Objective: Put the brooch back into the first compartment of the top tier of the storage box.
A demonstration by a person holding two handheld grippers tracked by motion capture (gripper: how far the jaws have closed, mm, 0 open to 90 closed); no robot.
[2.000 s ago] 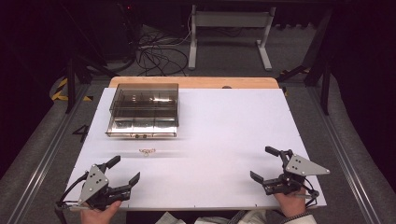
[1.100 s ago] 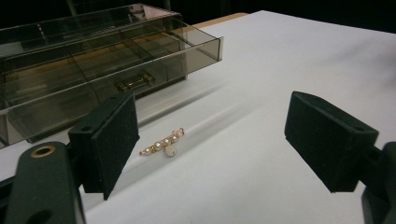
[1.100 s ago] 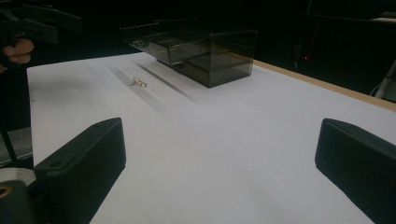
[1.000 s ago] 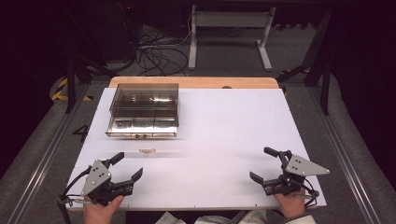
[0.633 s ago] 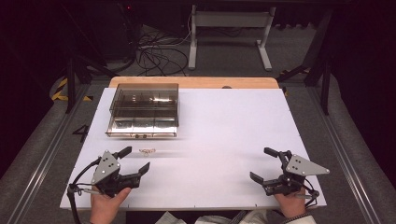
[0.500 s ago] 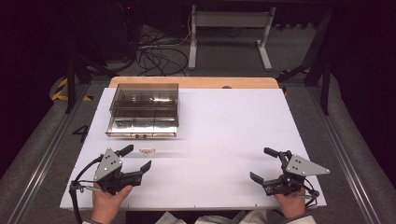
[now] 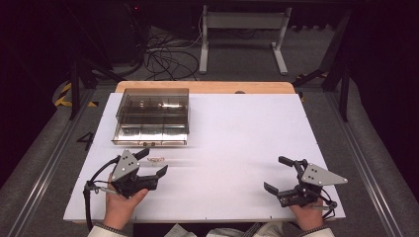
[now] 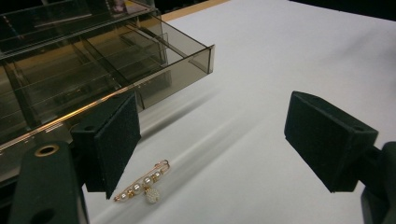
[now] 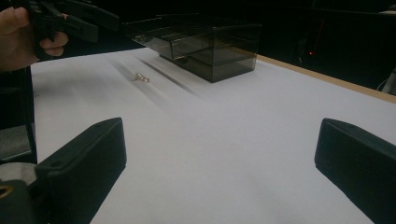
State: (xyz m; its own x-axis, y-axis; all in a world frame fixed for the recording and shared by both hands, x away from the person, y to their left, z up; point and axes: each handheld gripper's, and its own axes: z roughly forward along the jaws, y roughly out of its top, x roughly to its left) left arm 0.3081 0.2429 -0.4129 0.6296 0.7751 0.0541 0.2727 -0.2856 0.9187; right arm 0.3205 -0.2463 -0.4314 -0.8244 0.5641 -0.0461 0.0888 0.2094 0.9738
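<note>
**Left gripper closing in on a small brooch**

The table (image 7: 237, 128) is a bare white sheet. Ahead of the left gripper (image 7: 148, 168), beyond its tips and a little to its left, stands a smoked clear box (image 7: 152, 116) with divided compartments, its drawer (image 8: 93, 79) standing out toward the gripper. The right gripper (image 7: 281, 174) is held well apart on the other side of the table, jaws spread wide with nothing between them and nothing near.

The left gripper's jaws are also spread wide and hold nothing. In its own view the brooch (image 8: 142, 183), a thin gold pin set with pearls and a small beaded drop, lies flat on the sheet just beside the left pad (image 8: 112, 140), low and close in, well off the midline between the jaws.

The likely aim is to pick up the brooch, perhaps for the box. Judged risks:

- Closing from here would probably let the near pad shove the pin sideways, since it lies off-centre.
- The pin is thin and flat, so the pads may close above it and miss.
- The drop may swing or snag.
- The drawer edge lies near the left jaw and could be bumped.
</note>
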